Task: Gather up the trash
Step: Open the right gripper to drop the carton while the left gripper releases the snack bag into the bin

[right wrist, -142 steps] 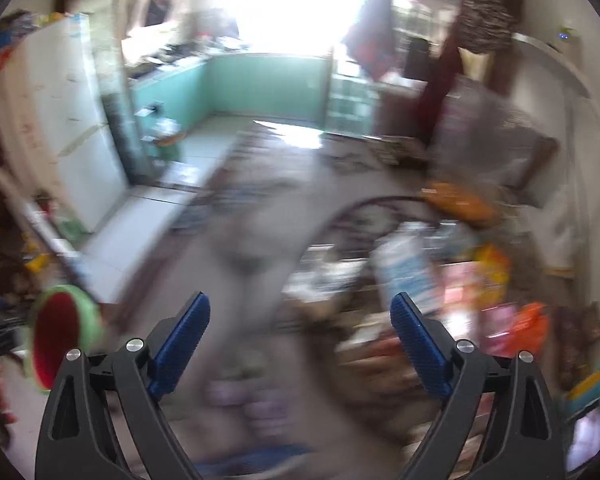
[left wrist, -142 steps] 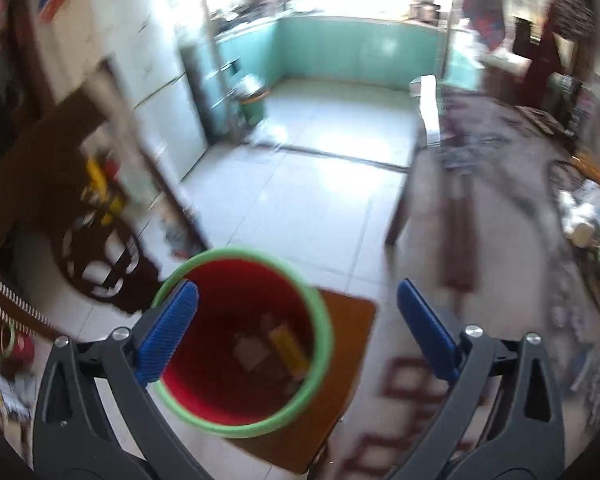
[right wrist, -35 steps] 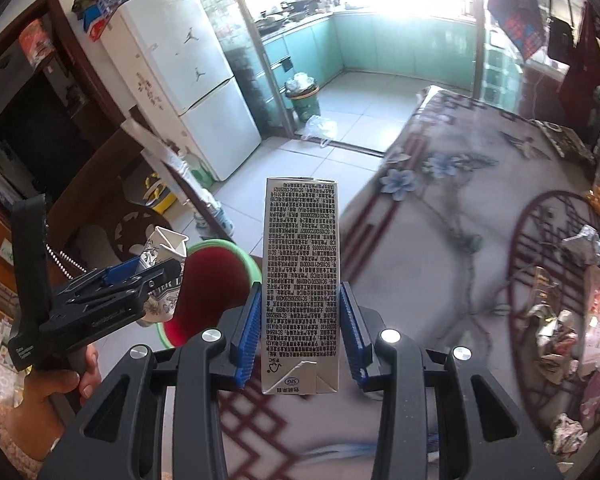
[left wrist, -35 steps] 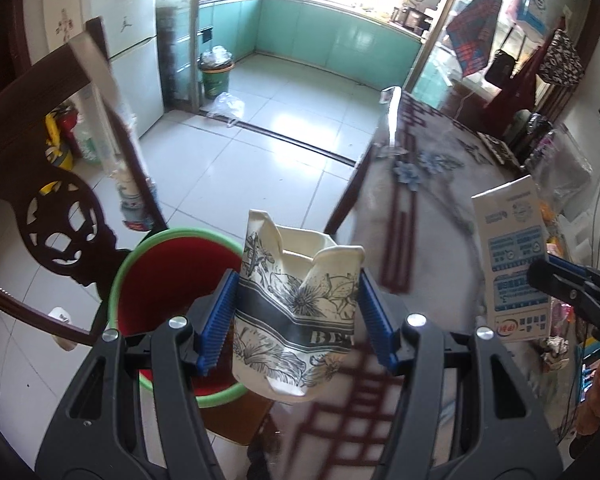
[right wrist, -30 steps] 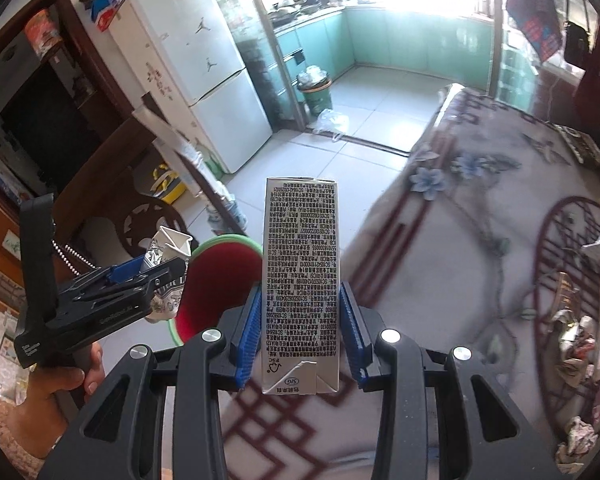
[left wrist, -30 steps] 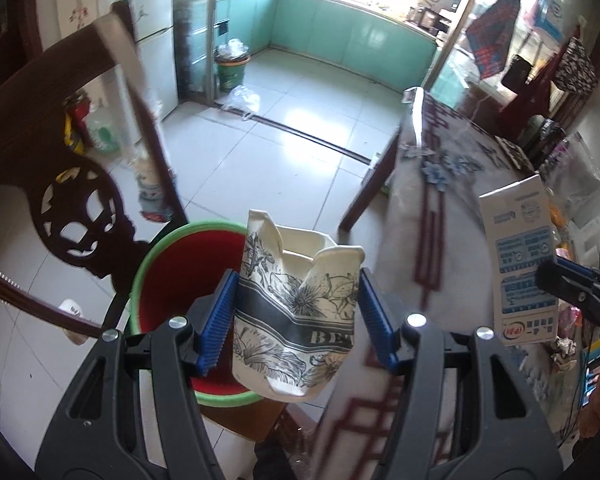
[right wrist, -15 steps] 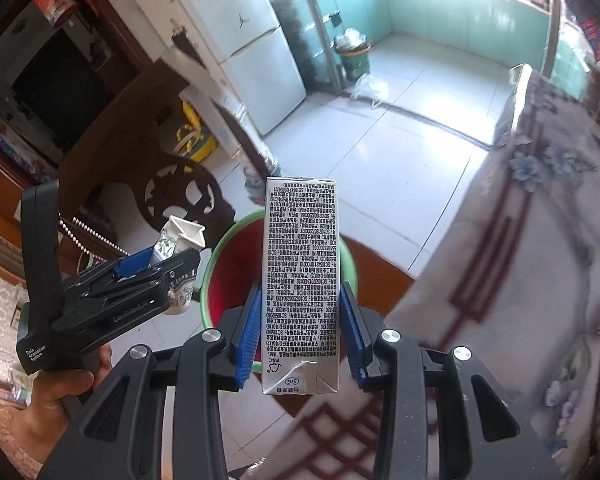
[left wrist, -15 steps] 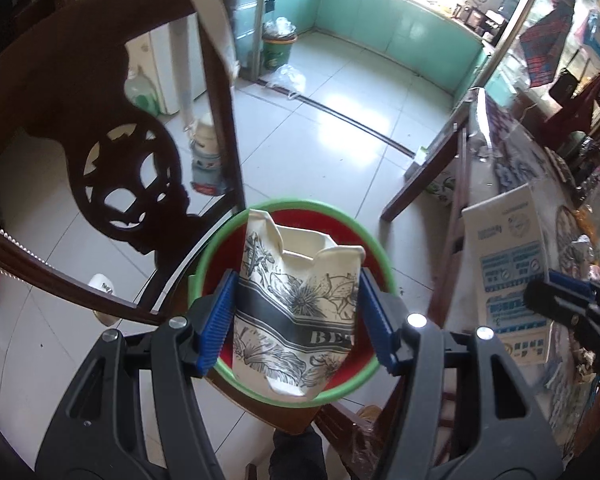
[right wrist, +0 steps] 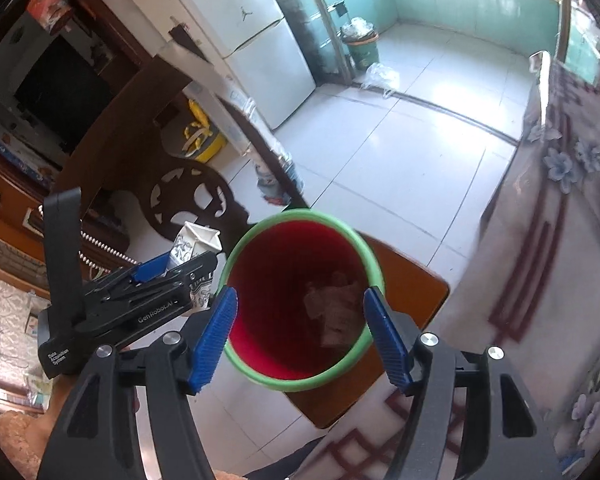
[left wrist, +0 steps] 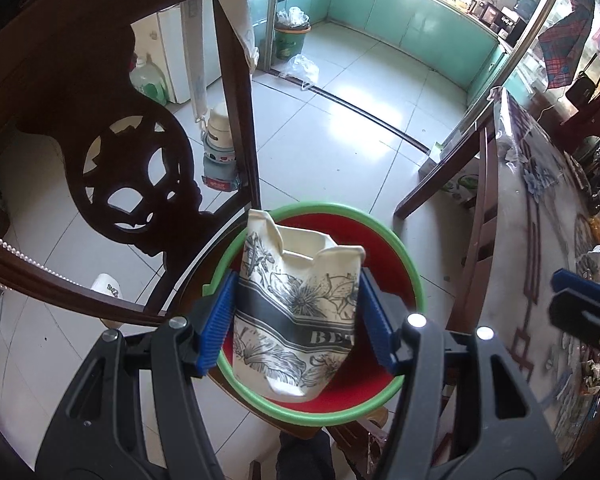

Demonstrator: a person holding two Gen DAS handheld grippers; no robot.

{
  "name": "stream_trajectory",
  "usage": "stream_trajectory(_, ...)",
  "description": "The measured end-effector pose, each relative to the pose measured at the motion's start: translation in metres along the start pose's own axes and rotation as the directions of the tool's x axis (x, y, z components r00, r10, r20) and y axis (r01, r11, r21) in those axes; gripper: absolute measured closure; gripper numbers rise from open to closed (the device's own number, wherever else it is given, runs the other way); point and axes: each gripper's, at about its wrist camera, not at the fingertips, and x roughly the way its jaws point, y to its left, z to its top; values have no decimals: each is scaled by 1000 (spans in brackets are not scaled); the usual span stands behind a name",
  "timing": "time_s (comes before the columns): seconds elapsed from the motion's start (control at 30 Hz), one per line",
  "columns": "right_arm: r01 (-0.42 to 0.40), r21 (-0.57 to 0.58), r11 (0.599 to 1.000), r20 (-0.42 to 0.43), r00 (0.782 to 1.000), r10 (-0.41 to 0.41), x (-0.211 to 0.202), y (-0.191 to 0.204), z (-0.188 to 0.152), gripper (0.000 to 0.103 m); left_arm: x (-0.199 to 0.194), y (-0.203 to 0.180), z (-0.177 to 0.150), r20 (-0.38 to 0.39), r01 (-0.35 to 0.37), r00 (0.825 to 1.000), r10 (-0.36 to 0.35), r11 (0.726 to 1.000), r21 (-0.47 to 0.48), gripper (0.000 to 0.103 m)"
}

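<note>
Your left gripper (left wrist: 298,318) squeezes a crumpled paper cup (left wrist: 296,312) right over the red bin (left wrist: 404,268). Your right gripper (right wrist: 300,334) has just been opening, with nothing between its jaws. It hangs over the bin too, with trash (right wrist: 332,312) far down inside.

Pale tiled floor (left wrist: 340,128) runs far to a kitchen with teal cabinets (left wrist: 400,28), bright daylight above them. A small bin (left wrist: 290,40) stands by the doorway. A white fridge (right wrist: 256,36) stands at far left. Near left is a dark carved chair (left wrist: 112,152); at right, a table (left wrist: 540,208) under a flowered cloth.
</note>
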Motion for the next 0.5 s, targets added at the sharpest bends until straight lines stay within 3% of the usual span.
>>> stream_trajectory(0.17,57,-34,998,49,997,-55,-19,0,-1,37,3,-7,1,1,5,1000,-5,1000,18,45)
stream_trajectory(0.5,84,-3,996,85,993,-84,-40,-11,-12,34,-2,-17,0,25,8,1000,-9,999,33,40)
